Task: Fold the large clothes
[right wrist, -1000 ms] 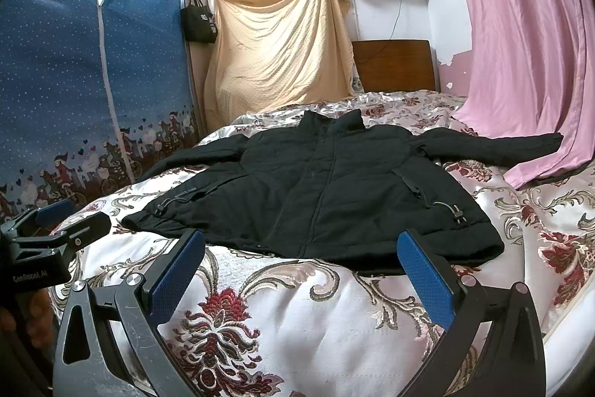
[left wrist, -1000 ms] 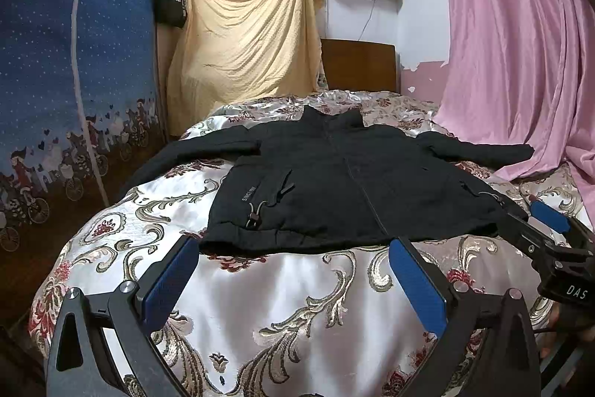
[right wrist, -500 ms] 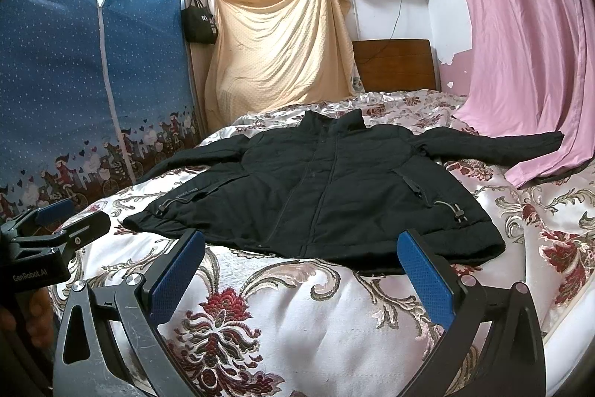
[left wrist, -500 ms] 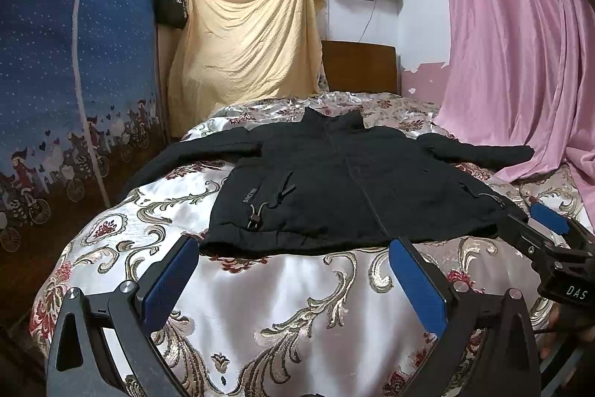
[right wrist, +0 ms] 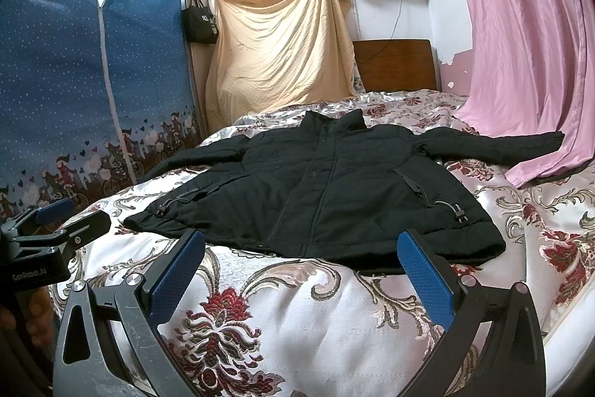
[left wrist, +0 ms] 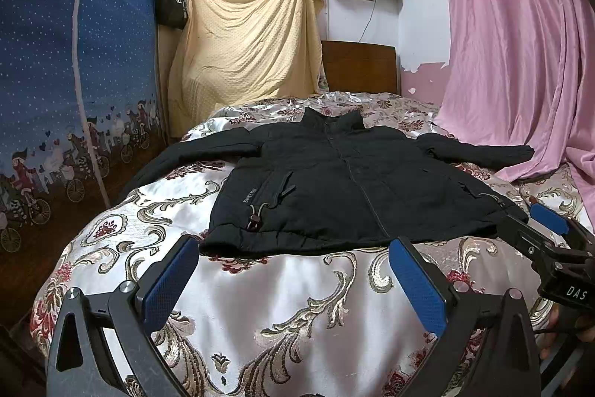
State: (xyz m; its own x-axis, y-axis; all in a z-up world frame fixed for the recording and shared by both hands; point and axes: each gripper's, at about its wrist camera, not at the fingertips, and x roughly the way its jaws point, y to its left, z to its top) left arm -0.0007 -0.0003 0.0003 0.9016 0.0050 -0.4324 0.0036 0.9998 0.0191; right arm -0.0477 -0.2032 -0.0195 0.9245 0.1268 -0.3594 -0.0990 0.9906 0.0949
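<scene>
Both my left gripper [left wrist: 293, 279] and right gripper [right wrist: 301, 276] gape empty; the jacket [left wrist: 349, 188], mid-frame, looks soft and bulky, so I'd pinch its hem corners.

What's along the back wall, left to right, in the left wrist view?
Blue dotted fabric wardrobe → black tote bag → hung yellow-beige sheet → brown wooden headboard → pink curtain.
</scene>
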